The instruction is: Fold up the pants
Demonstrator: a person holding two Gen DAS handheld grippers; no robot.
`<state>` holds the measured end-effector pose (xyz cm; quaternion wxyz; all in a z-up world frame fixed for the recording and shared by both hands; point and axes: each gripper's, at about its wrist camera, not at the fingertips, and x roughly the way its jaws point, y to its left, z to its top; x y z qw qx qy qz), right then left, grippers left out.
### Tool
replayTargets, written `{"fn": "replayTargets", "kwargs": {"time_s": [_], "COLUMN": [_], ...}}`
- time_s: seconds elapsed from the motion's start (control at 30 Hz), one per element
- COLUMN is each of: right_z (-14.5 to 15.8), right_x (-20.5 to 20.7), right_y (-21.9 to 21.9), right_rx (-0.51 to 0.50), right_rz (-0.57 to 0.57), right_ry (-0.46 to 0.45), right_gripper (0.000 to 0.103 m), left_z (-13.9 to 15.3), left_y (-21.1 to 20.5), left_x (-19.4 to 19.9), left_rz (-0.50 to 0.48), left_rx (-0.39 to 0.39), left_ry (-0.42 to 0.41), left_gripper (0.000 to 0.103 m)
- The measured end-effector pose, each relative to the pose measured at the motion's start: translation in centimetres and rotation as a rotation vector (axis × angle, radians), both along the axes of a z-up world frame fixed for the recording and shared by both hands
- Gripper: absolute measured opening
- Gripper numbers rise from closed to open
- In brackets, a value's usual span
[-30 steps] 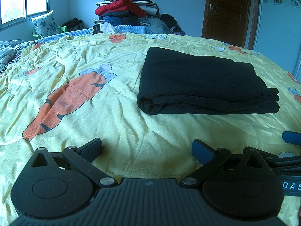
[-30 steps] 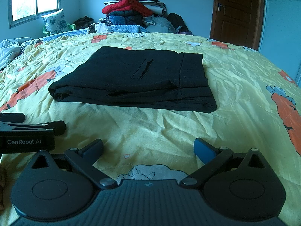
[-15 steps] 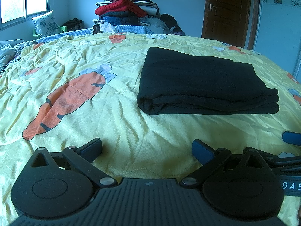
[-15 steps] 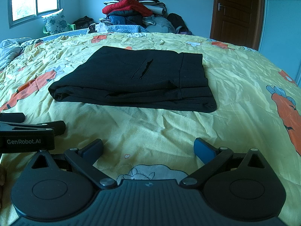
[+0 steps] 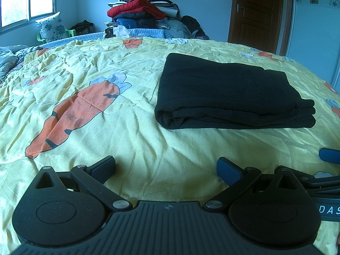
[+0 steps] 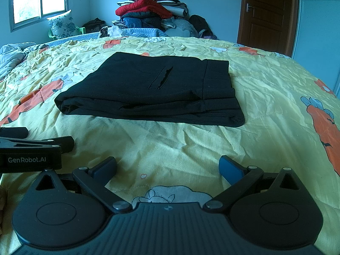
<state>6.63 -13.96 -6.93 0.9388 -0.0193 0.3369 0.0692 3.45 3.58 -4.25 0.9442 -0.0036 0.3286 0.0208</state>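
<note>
Black pants (image 5: 229,91) lie folded into a flat rectangle on the yellow carrot-print bedspread (image 5: 106,116), ahead and to the right in the left wrist view. The right wrist view has the same pants (image 6: 153,89) ahead, a pocket slit showing on top. My left gripper (image 5: 165,166) is open low over the bedspread, short of the pants, with nothing between its fingers. My right gripper (image 6: 167,166) is open too and holds nothing. Each gripper shows at the edge of the other's view: the right one (image 5: 329,155), the left one (image 6: 34,142).
A tall heap of clothes and quilts (image 5: 144,10) stands beyond the bed's far edge. A floral pillow on a green chair (image 5: 51,28) sits under the window at left. A brown door (image 5: 257,12) is at the back right. Rumpled bedding (image 6: 12,55) lies at the far left.
</note>
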Motion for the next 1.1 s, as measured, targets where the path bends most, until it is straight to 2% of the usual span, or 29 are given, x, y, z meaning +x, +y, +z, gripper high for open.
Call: {"fn": "replayTargets", "kwargs": {"time_s": [0.77,0.93,1.1], "right_z": [0.3,2.5,5.1], "right_x": [-0.1,-0.2,-0.4], "right_y": [0.1,2.2,6.7], "right_rx": [-0.006,-0.063,-0.172], "right_rz": [0.005,0.106,0.257], "right_ry": [0.006,-0.003,-0.065], "right_gripper": [0.103,0.103,0.103], "left_z": [0.1,1.2,2.4], "left_y": [0.4,3.0,6.5], "left_x": [-0.2,-1.2,-2.2], "left_rz": [-0.008,0.071,0.175], "left_rx": [-0.013,-0.060,-0.034], "left_ry": [-0.004,-0.016,-0.035], "left_gripper": [0.103,0.103,0.103]}}
